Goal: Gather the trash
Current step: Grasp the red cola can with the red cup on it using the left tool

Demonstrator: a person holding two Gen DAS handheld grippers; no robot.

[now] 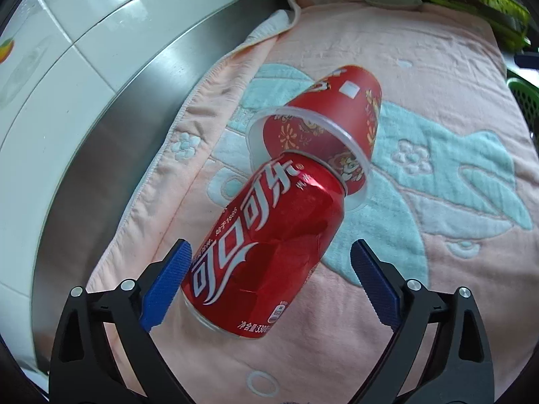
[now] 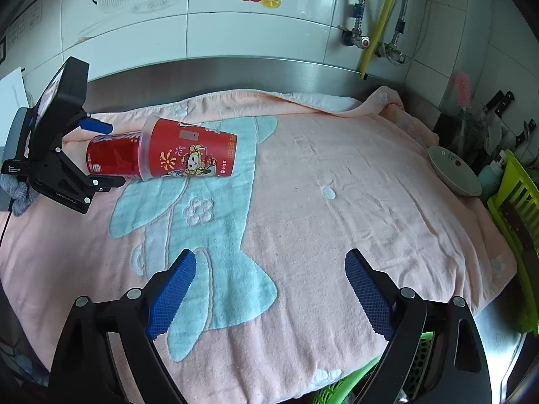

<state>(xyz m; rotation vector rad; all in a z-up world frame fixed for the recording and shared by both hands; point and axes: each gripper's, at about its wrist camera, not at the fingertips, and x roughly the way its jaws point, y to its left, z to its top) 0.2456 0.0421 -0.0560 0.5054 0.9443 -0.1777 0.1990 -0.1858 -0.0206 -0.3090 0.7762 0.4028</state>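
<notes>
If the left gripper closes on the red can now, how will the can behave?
The can looks dented, so it is probably empty, light and easily crushed. Lying on its side, it may roll on the towel. Its top sits inside the cup, which may come along or slip off.

Dented red can [image 1: 266,252] lies between open left gripper [image 1: 269,269], top inside cup [image 1: 323,124].

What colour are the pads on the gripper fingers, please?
Blue, with a fine textured grid, on black arms. The right wrist view shows the pads best.
</notes>
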